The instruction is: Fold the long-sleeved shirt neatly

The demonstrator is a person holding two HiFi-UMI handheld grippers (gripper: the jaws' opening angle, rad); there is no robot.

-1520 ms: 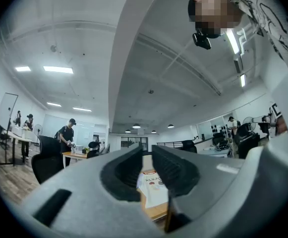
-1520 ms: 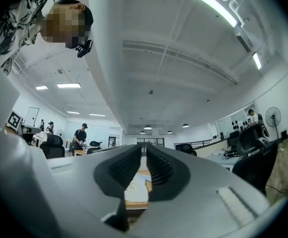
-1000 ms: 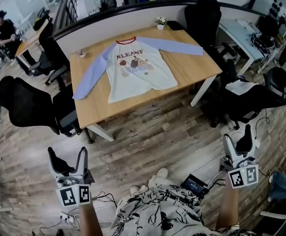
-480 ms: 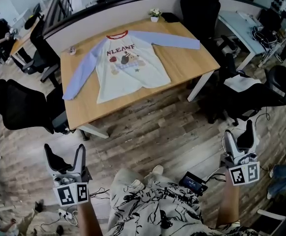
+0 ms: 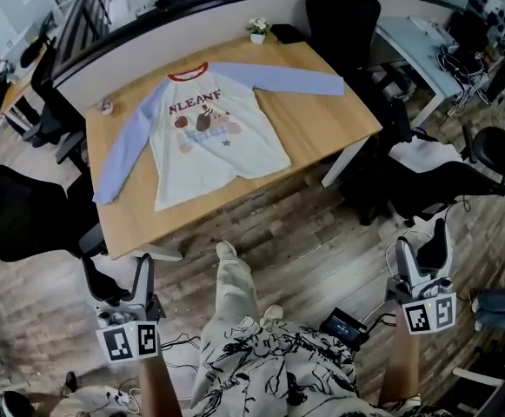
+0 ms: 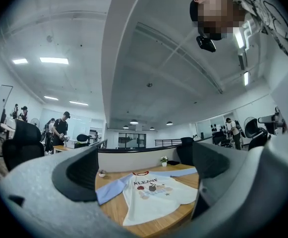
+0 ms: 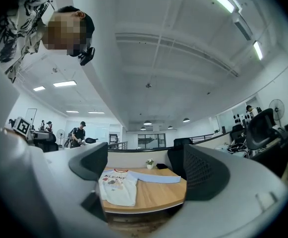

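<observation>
Head view, step: nothing is folded yet. The shirt [image 5: 202,137] lies flat, print up, both sleeves spread on the table [image 5: 330,124], and the person stands well back from it with one foot out toward it.
Head view, left gripper [image 5: 119,268]: held low over the floor [image 5: 304,233], claw wide, nothing in it.
Head view, right gripper [image 5: 421,243]: also low and well apart from the table, claw wide and empty.
Head view, next move: I'd say close in on the near table edge first, then take a sleeve or the hem.
Head view, edges: the hem sits just inside the near edge. One cuff [image 5: 102,194] reaches almost to the left edge.
Head view, room: bare wood right of the shirt. A chair [image 5: 22,220] crowds the left corner, another chair [image 5: 443,181] the right, and a box [image 5: 346,326] with cables lies at the feet.
Left gripper view, jaws: wide apart. The shirt [image 6: 153,195] shows far off between them, untouched.
Left gripper view, room: a plant pot [image 6: 164,161] stands at the far edge, clear of the cloth.
Right gripper view, jaws: spread wide, holding nothing. The shirt [image 7: 118,185] is on the table's left part.
Right gripper view, room: the long sleeve [image 7: 156,179] runs across open tabletop.
</observation>
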